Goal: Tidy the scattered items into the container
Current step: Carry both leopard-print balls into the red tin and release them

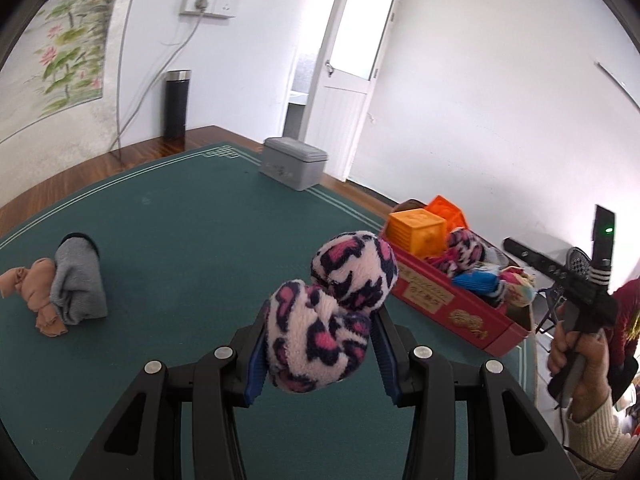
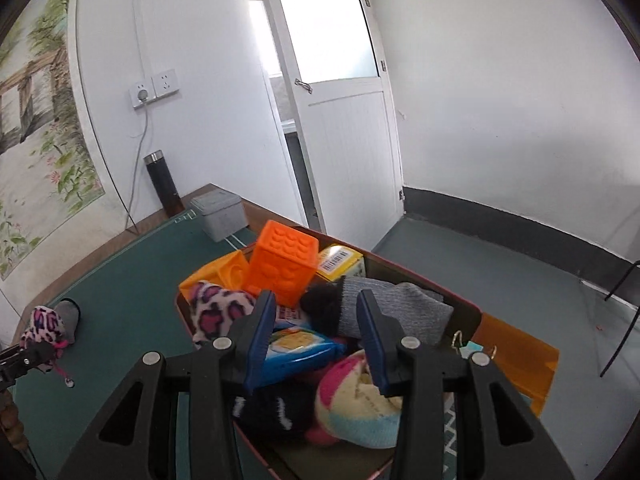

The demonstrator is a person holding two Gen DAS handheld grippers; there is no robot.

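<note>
Our left gripper [image 1: 320,344] holds the leopard-print sock [image 1: 328,316] between its fingers above the surface [image 1: 192,240]. The red box [image 1: 452,304] lies at two o'clock. Our right gripper [image 2: 316,340] hovers over that box, fingers parted and empty.

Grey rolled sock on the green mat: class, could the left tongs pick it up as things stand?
Probably not yet: the left tongs are shut on the leopard-print sock, so they are full. The grey rolled sock itself lies unobstructed beside the tan stocking.
</note>
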